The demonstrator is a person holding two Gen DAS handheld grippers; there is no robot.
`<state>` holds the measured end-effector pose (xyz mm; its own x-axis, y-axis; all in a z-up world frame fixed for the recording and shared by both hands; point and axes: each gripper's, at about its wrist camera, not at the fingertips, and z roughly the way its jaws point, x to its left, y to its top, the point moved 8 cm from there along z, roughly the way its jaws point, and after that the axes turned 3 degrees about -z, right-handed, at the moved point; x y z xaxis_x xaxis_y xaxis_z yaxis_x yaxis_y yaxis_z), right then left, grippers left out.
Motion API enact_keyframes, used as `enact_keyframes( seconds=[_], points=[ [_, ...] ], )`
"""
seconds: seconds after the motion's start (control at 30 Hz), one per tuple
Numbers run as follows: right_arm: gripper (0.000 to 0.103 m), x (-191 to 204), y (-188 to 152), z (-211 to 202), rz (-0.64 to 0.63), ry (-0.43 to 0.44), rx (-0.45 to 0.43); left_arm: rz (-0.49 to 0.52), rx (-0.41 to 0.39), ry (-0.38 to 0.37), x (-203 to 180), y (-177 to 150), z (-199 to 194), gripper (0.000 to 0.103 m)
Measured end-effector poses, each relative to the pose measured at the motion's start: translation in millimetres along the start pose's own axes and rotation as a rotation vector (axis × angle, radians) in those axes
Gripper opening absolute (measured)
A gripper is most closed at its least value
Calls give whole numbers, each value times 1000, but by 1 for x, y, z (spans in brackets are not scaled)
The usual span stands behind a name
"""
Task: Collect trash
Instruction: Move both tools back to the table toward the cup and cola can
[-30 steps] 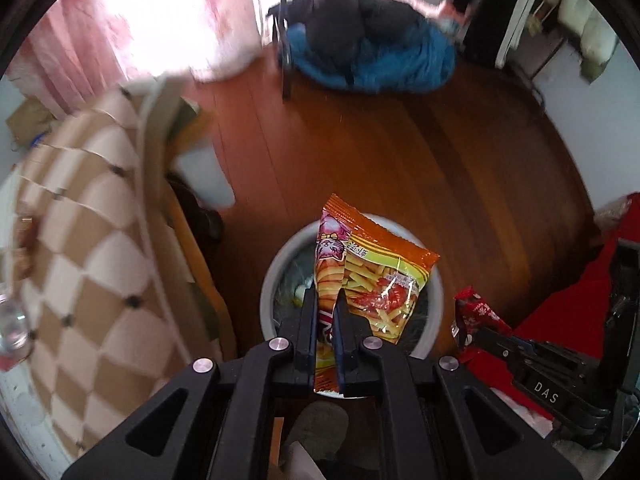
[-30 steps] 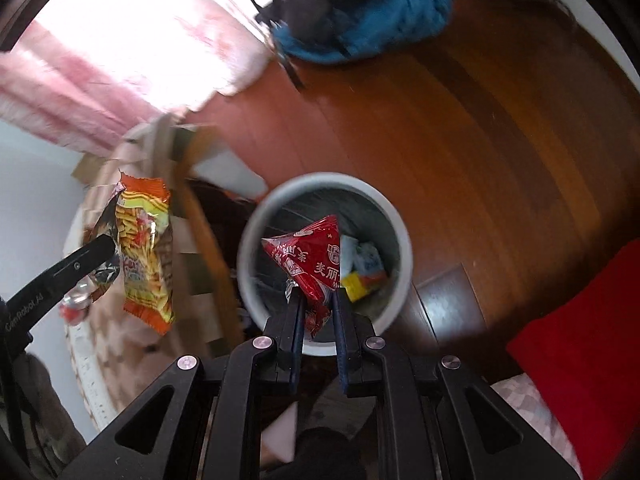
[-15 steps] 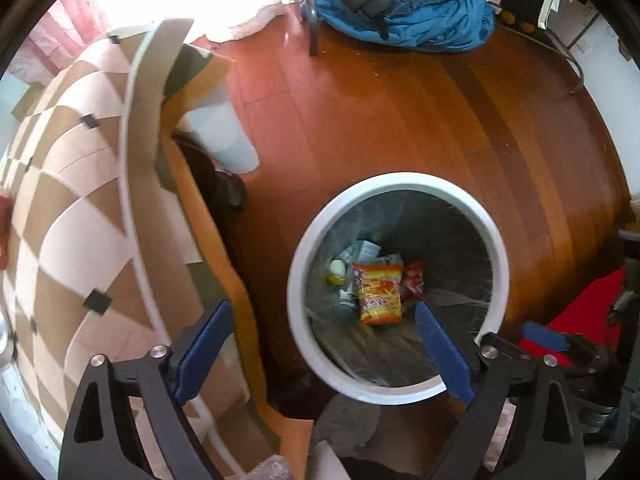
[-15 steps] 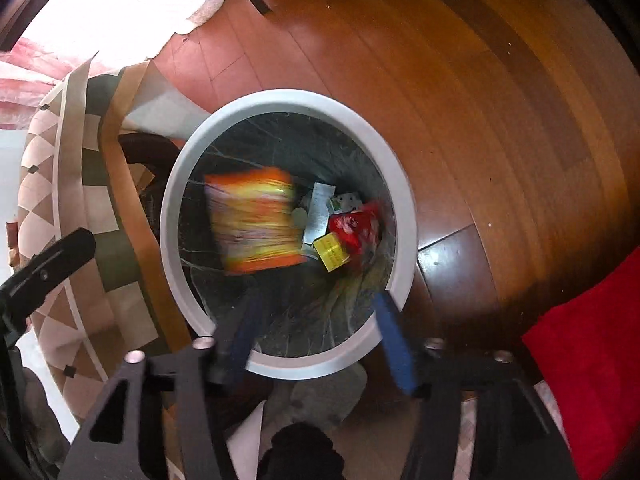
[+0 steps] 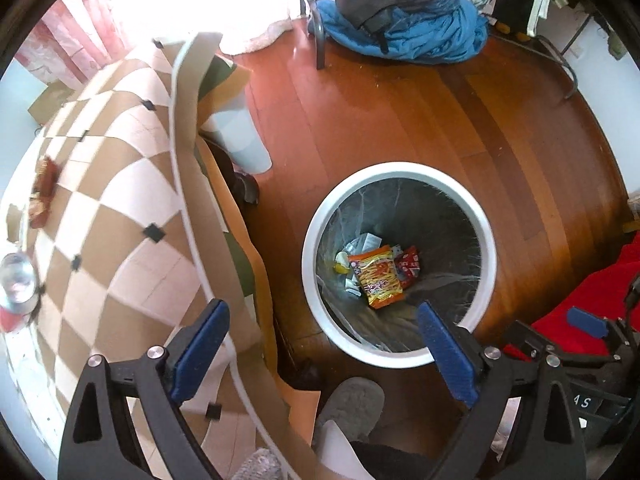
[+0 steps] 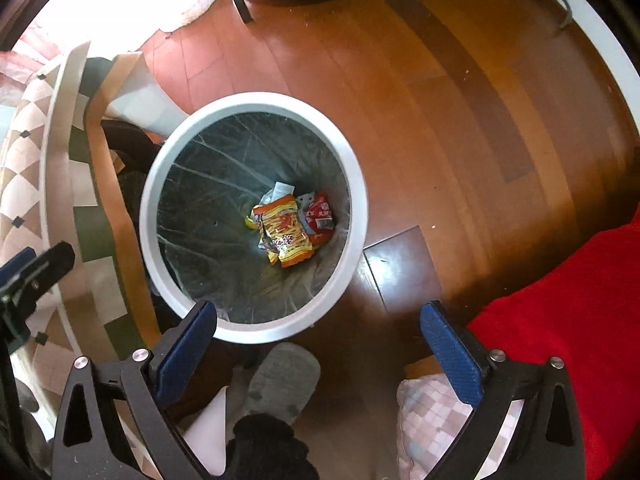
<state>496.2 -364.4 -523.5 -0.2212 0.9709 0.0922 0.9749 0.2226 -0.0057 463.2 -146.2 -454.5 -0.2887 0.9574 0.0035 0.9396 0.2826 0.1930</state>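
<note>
Both tongs hang spread wide with nothing between their blue pads: the left tongs (image 5: 324,354) above the near rim of the white trash bin (image 5: 490,240), the right tongs (image 6: 318,352) just short of the bin's near rim (image 6: 358,216), over dark floor. Down at the bottom of the bin, on its clear liner, lies the orange snack bag (image 5: 378,276) (image 6: 286,234), flat and face up, and a red wrapper (image 5: 410,266) (image 6: 320,216) touches its right edge, partly tucked under it. Pale scraps of paper and a small yellow piece (image 5: 341,262) sit against the orange bag's far and left sides. The bin stands on a reddish wooden floor (image 5: 400,120). Close to the bin's near rim a grey slipper (image 6: 282,378) rests on the boards. Left of the bin hangs the edge of a desk covered with a brown-and-cream checked cloth (image 5: 120,208); on that cloth, well away from the bin, lie a red-brown wrapper (image 5: 42,192) and a can (image 5: 16,282) seen from above. Right of the bin a red fabric (image 6: 568,312) fills the corner. Beyond the bin, far across the floor, a blue jacket (image 5: 420,36) is heaped by a chair leg.
</note>
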Motion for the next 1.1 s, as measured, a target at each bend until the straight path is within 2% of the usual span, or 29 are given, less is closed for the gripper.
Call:
enact_keyframes(
  seconds=[0.33,0.57,0.67,0.9,1.0,1.1],
  points=[
    [103,6,-14,-84,-21,-33,-113,-4,-118,-44,2,-12,-86,96],
    [103,28,-28,-158,-46,-13,-218,-25,-222,-72,18,-20,-156,96],
    [103,40,-34,-190,-46,8,-265,-41,-269,-49,33,-23,-184,96],
    [103,85,-51,-255,-63,79,-367,-158,-337,-12,100,-40,-225,96],
    [103,115,-57,-267,-90,116,-389,-219,-339,28,145,-55,-226,96],
    [103,156,-64,-261,-137,158,-370,-313,-327,96,210,-76,-212,96]
  ],
)
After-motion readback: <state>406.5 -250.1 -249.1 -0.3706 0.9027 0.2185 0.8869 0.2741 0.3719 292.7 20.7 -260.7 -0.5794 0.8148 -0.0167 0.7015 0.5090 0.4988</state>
